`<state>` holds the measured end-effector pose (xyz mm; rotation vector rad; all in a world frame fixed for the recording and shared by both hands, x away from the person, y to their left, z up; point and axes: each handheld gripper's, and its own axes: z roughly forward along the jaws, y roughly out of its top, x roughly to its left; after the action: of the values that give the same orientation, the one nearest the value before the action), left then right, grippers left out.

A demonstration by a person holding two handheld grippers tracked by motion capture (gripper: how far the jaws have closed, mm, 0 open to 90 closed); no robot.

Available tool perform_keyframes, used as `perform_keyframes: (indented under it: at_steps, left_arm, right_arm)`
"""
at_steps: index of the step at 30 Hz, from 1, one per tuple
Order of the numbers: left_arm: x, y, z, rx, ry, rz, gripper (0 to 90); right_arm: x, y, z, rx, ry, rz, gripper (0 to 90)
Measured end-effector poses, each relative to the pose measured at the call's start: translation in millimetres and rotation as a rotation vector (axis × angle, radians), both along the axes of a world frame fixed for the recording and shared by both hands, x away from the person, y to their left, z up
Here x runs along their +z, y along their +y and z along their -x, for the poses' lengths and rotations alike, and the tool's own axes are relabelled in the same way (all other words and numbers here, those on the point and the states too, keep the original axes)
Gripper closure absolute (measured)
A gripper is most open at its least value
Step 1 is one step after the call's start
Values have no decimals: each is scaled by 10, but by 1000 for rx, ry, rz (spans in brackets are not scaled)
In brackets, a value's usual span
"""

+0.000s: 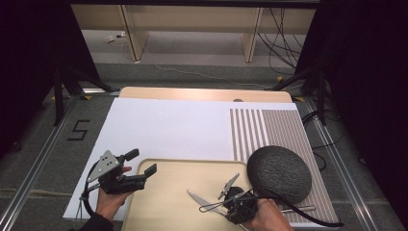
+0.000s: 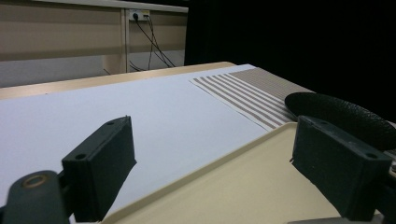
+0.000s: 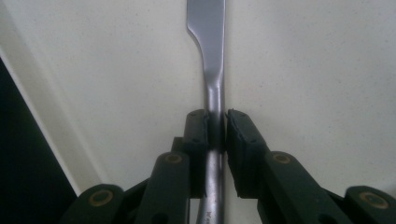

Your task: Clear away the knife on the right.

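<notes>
On the cream tray (image 1: pixel 168 202): knife (image 3: pixel 209 56) clamped in right gripper (image 3: pixel 217 128) fingers.
Floor beside surface marked "5" (image 1: pixel 78 130). Right gripper angled down at the tray; left gripper (image 1: pixel 139 166) level over the tray's edge, fingers apart, holding nothing.

- The tray (image 1: pixel 168 202) is a plain pale cream, with no pattern on it.
- The knife (image 3: pixel 211 56) is bare silver-grey metal — it shines against the cream.
- The right gripper (image 3: pixel 217 128) has black jaws, with dull brass-coloured pins at the joints.
- The left gripper (image 1: pixel 139 163) is black as well, and carries a light grey plate on top.
- The sheet (image 1: pixel 168 127) over the table is plain white.
- The mat (image 1: pixel 269 130) at the table's right edge bears brown and white stripes — fine ones farther right.
- The round cushion (image 1: pixel 279 173) is dark charcoal with a pebbled texture.
- The table's (image 1: pixel 202 94) far edge shows light wood.
</notes>
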<state>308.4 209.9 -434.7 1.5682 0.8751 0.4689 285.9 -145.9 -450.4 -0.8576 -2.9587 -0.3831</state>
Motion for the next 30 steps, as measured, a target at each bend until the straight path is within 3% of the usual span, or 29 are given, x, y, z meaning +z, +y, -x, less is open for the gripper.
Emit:
perform_keyframes:
  at_steps: [3,6,10,18,25,30]
  left_arm:
    - [-1,-1,-1,0,0,1,127]
    - [-2,-3,-2,-1,1,0,127]
    - [-3,-5,-1,0,2,0,127]
    - [-3,-6,-2,0,2,0,127]
    - [-10,-9,-9,-7,-1,2,127]
    - [-10,-10,-9,-7,-2,2,127]
  right_arm:
    - [55,-18,-7,-19,-20,-37,653]
    - [102,-26,-2,-23,-24,-116,576]
    - [71,6,16,17,-12,-180,578]
    - [-13,57,69,17,-82,-143,834]
    - [-63,85,92,18,-93,-108,900]
    - [-72,71,73,1,-132,-43,900]
